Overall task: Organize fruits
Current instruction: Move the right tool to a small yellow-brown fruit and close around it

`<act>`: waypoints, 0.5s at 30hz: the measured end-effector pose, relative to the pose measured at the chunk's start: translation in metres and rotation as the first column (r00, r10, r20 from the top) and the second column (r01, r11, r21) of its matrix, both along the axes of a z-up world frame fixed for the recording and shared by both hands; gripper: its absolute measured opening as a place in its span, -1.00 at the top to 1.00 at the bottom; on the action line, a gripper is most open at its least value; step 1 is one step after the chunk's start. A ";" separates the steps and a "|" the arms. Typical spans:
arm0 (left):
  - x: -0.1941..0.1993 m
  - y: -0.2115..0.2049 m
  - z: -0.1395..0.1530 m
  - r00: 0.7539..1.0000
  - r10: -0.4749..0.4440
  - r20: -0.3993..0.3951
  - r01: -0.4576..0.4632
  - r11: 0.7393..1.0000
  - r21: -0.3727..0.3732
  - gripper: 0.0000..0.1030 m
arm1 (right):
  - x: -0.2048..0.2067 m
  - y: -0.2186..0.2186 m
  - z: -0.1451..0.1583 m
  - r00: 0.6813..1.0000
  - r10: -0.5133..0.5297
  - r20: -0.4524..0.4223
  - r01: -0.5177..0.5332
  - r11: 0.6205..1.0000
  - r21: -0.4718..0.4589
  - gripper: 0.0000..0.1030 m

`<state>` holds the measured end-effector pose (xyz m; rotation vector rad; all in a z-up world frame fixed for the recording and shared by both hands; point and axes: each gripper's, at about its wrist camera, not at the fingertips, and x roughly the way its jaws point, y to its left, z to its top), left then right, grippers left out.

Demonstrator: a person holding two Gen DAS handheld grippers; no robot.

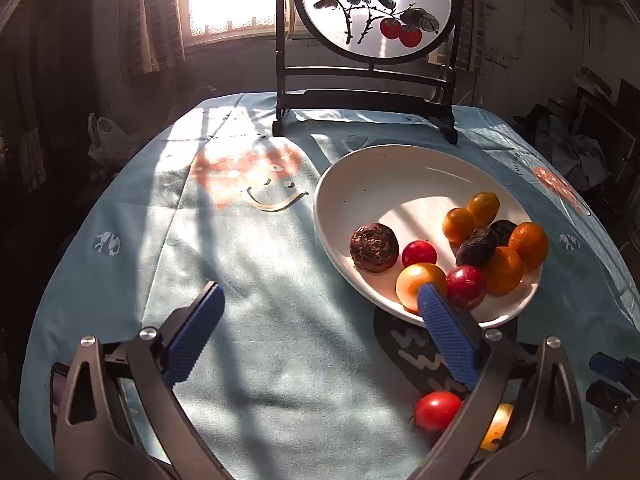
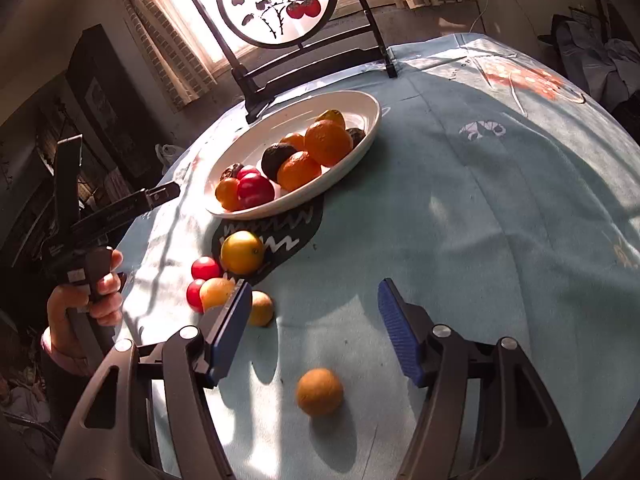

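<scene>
A white oval plate holds several oranges, red fruits and dark fruits; it also shows in the right wrist view. My left gripper is open and empty over the blue cloth, its right finger in front of a yellow-orange fruit at the plate's near rim. A red tomato lies on the cloth by that finger. My right gripper is open and empty above a loose orange. A yellow fruit, two red fruits and two pale fruits lie on the cloth left of it.
A round painted screen on a dark stand stands behind the plate. A dark patterned mat lies under the plate's near edge. The round table's edge curves close on both sides. The person's hand holding the left gripper is at far left.
</scene>
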<state>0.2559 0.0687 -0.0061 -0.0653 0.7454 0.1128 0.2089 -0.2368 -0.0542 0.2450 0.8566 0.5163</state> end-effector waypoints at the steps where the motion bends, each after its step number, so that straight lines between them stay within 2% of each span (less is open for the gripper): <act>1: -0.001 0.000 0.001 1.000 -0.003 0.000 0.003 1.000 -0.006 -0.92 | -0.009 0.003 0.000 1.000 0.017 0.008 -0.017 0.999 -0.031 -0.27; 5: -0.003 -0.004 0.002 1.000 -0.020 0.000 0.020 1.000 -0.010 -0.93 | -0.038 0.022 -0.008 0.999 0.038 0.035 -0.029 0.975 -0.221 -0.27; 10: -0.003 -0.007 0.000 1.000 -0.026 -0.008 0.026 1.000 0.009 -0.93 | -0.049 0.031 -0.012 0.996 0.068 0.064 -0.047 0.959 -0.278 -0.18; 15: -0.002 -0.003 -0.001 1.000 -0.017 -0.013 0.017 1.000 0.000 -0.93 | -0.041 0.034 -0.019 0.998 0.066 0.015 -0.059 0.954 -0.294 0.01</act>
